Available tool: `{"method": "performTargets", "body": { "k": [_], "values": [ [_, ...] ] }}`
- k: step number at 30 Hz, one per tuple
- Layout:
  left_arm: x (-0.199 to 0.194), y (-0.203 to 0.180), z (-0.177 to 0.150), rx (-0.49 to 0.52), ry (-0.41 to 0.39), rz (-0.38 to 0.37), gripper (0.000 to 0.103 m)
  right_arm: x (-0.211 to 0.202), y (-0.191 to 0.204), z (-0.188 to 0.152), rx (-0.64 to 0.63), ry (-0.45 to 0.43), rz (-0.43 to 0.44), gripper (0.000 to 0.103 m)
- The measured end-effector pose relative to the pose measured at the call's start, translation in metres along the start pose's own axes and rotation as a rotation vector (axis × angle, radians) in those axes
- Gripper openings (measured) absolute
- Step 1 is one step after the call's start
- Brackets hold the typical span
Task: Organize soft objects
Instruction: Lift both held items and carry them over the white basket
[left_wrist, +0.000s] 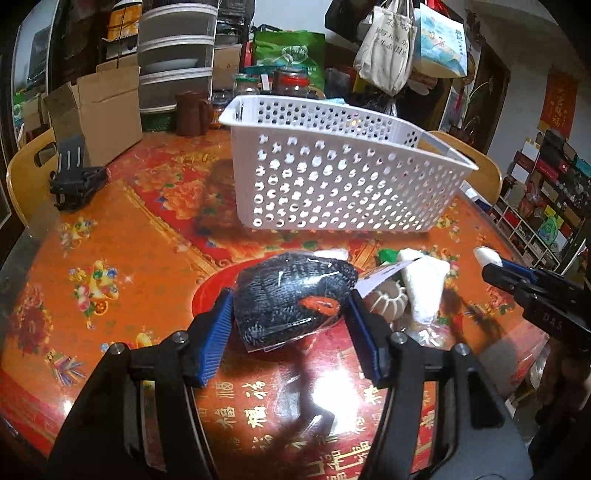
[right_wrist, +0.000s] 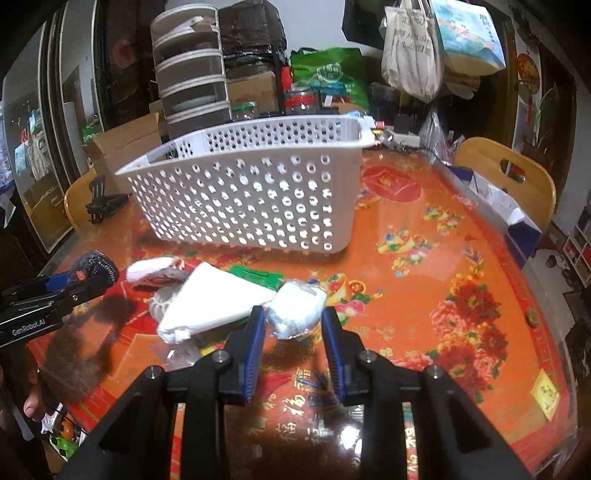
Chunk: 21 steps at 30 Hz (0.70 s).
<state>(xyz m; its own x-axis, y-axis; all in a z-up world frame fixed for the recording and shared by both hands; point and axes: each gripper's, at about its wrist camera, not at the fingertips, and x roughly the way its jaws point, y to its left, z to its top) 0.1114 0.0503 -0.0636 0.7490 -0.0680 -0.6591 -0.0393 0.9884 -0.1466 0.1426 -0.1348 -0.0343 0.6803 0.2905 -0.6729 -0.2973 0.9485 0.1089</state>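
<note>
Blue pads of the left gripper (left_wrist: 290, 317) press on both sides of a dark knitted bundle (left_wrist: 295, 291) wrapped in clear plastic, with an orange-red patch showing through the wrap; the jaws stand roughly half apart, filled by the bundle. In the right wrist view the same bundle (right_wrist: 96, 266) sits at the tip of that gripper (right_wrist: 92, 275) on the left edge. The right gripper (right_wrist: 293, 325) has its jaws drawn fairly narrow, and its pads clamp a small white bundle in clear film (right_wrist: 297, 308); from the left wrist view only the white tip of that bundle (left_wrist: 487, 254) shows beyond the gripper (left_wrist: 493, 264).

Between the two grippers, a small heap lies on the orange and red flowered tablecloth (right_wrist: 424, 266): a white folded cloth (right_wrist: 218, 299), a pale ribbed round piece (left_wrist: 388, 301), a scrap of green (right_wrist: 255, 275) and another white wrapped piece (right_wrist: 151, 271), all touching or overlapping.

Beyond the heap stands a white perforated basket (right_wrist: 251, 199), upright on the table, apart from the soft things. Farther back are a cardboard box (left_wrist: 99, 110), a black folding stand (left_wrist: 75, 177), wooden chair backs (right_wrist: 506, 173), stacked grey drawers (right_wrist: 192, 70), jars, a green bag (right_wrist: 328, 74) and hanging tote bags (right_wrist: 410, 48).
</note>
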Motion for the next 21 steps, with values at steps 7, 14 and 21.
{"method": "performTargets", "body": {
  "k": [7,14,21],
  "values": [
    [-0.019,-0.009,0.016,0.02,-0.041,-0.017,0.057,-0.021,0.006,0.01,-0.02,-0.04,0.007,0.03],
    [-0.036,-0.016,0.043,0.041,-0.088,-0.028,0.057,-0.039,0.01,0.027,-0.044,-0.08,0.019,0.03],
    [-0.05,-0.026,0.085,0.076,-0.134,-0.035,0.057,-0.053,0.015,0.057,-0.081,-0.135,0.025,0.03]
  ]
}}
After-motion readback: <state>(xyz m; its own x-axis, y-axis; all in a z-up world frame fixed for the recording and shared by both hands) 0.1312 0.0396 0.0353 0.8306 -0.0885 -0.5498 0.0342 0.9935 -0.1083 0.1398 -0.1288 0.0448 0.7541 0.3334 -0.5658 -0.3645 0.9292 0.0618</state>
